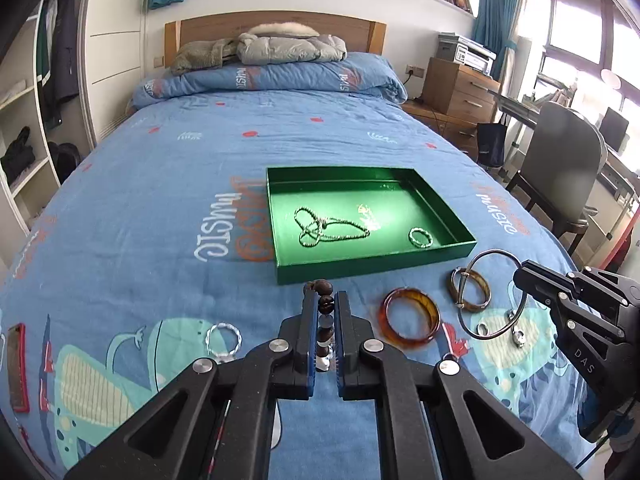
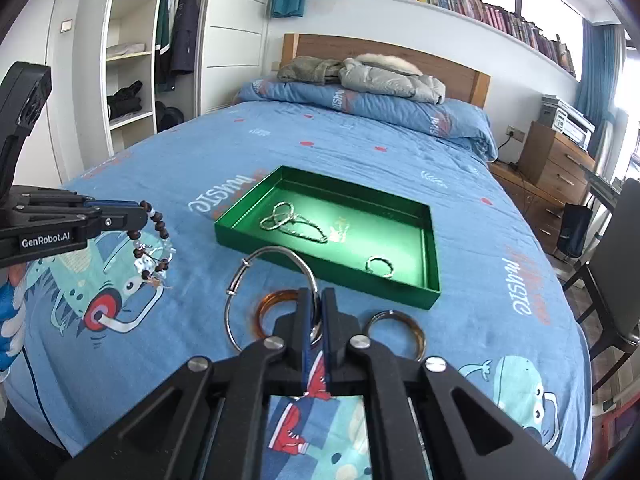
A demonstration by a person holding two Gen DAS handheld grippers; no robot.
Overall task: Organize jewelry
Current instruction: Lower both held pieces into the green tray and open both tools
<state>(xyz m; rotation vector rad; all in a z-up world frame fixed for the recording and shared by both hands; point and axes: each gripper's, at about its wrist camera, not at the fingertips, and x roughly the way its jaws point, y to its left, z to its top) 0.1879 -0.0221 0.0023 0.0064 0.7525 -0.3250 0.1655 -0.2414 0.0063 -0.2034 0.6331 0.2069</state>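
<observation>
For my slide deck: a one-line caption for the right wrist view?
Right gripper pinches a silver hoop before the green tray; left gripper holds a beaded bracelet.

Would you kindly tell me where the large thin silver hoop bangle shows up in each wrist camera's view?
Left wrist view: the large thin silver hoop bangle is at lower right, pinched by the right gripper, just off the tray's near right corner.
Right wrist view: bottom centre, clamped between the gripper's own fingers, looping up and left.
Shared landmark: the green rectangular tray on the blue bedspread.
</observation>
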